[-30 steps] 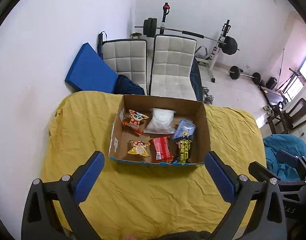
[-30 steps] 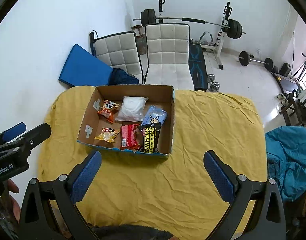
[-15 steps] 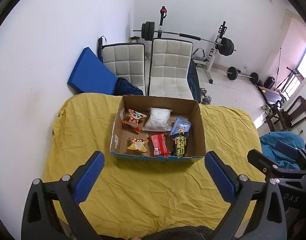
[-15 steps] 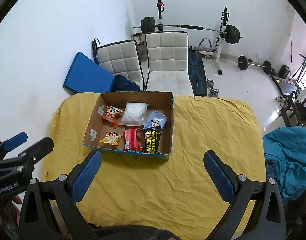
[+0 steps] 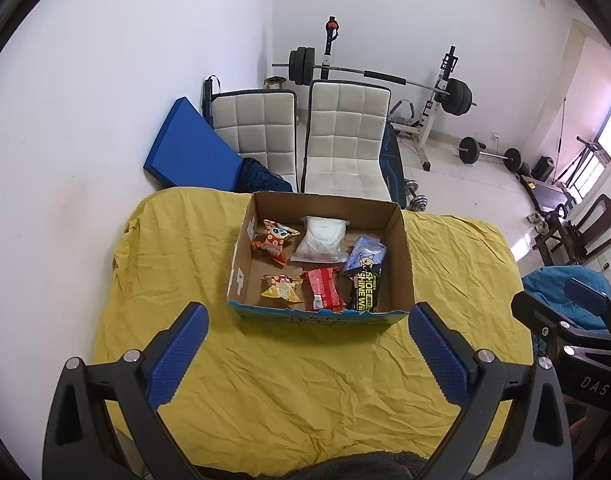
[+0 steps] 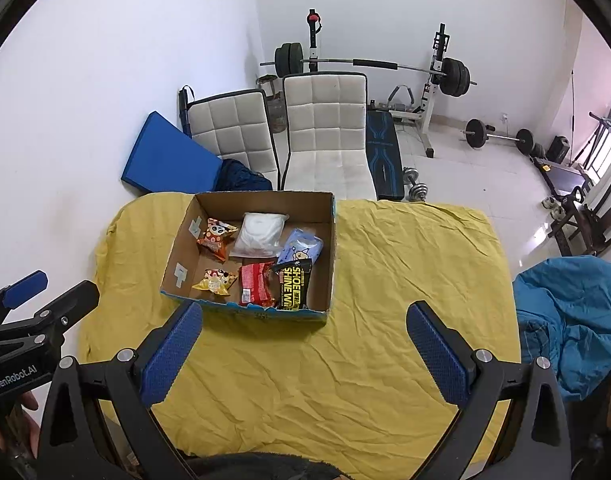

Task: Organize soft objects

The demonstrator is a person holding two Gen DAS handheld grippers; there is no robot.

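Observation:
A cardboard box (image 5: 403, 256) (image 6: 331, 256) sits on a table under a yellow cloth (image 5: 305, 380) (image 6: 405, 272). Inside lie soft packets: an orange snack bag (image 5: 274, 239) (image 6: 215, 236), a white pouch (image 5: 322, 238) (image 6: 261, 234), a light blue pack (image 5: 365, 255) (image 6: 300, 251), a yellow bag (image 5: 281, 288) (image 6: 214, 280), a red pack (image 5: 323, 289) (image 6: 255, 284) and a black shoe-shine pack (image 5: 366, 291) (image 6: 294, 284). My left gripper (image 5: 305, 356) is open and empty, held above the cloth in front of the box. My right gripper (image 6: 303, 354) is likewise open and empty, to the box's right front.
Behind the table stand two white padded chairs (image 5: 345, 136) (image 6: 325, 128), a blue mat (image 5: 189, 152) against the wall, and a barbell rack (image 5: 441, 92). A blue cloth heap (image 6: 573, 320) lies at the table's right. Wooden chairs (image 5: 585, 232) stand further right.
Both grippers have drawn back and risen from the box, so it looks smaller and farther. The jaws stayed open and empty; the packets in the box have not moved.

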